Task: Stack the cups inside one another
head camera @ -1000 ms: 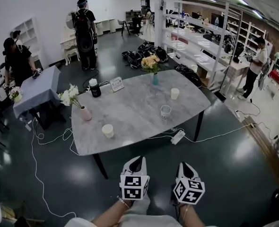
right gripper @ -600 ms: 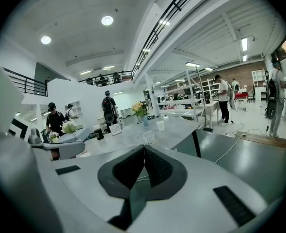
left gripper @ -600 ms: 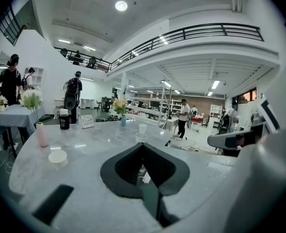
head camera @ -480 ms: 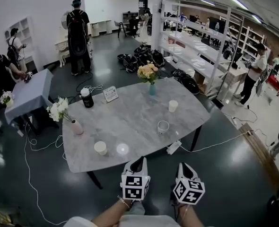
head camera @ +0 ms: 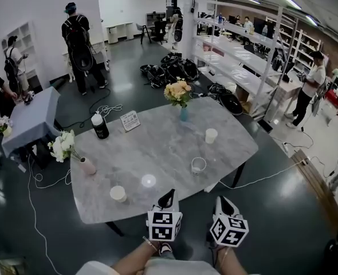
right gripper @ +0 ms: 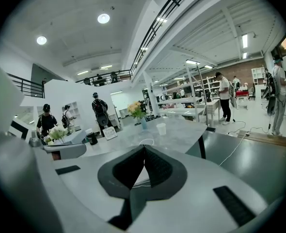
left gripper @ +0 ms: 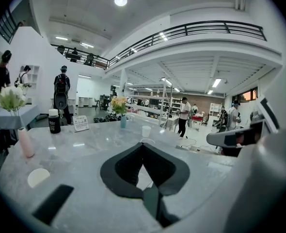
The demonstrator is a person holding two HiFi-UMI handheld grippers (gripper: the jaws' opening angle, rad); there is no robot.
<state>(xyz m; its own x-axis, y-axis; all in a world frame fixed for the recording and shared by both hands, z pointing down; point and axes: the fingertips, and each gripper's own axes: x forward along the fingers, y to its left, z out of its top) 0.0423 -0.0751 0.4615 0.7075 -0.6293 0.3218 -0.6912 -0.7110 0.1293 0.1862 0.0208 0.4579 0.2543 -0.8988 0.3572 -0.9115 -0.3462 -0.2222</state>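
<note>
Three cups stand apart on the grey marble table [head camera: 157, 148]. A white cup [head camera: 118, 193] is near the front left edge, a pale cup [head camera: 198, 165] at the front middle, and a white cup [head camera: 211, 135] farther right. My left gripper [head camera: 168, 195] and right gripper [head camera: 221, 200] hover side by side at the table's near edge, both shut and holding nothing. In the left gripper view the shut gripper [left gripper: 143, 144] points at the middle cup's rim [left gripper: 148, 141], with the far cup [left gripper: 146, 131] behind it. The right gripper [right gripper: 144, 147] points at the same rim [right gripper: 146, 141].
On the table stand a pink vase of white flowers [head camera: 87, 165], a black bottle [head camera: 99, 126], a small sign card [head camera: 129, 120] and a blue vase of flowers [head camera: 183, 114]. A cloth-covered side table [head camera: 28, 119] stands left. Cables [head camera: 260, 176] cross the floor. People stand behind.
Both grippers have come forward to the table's near edge, still shut. The table and cups now lie closer in the head view.
</note>
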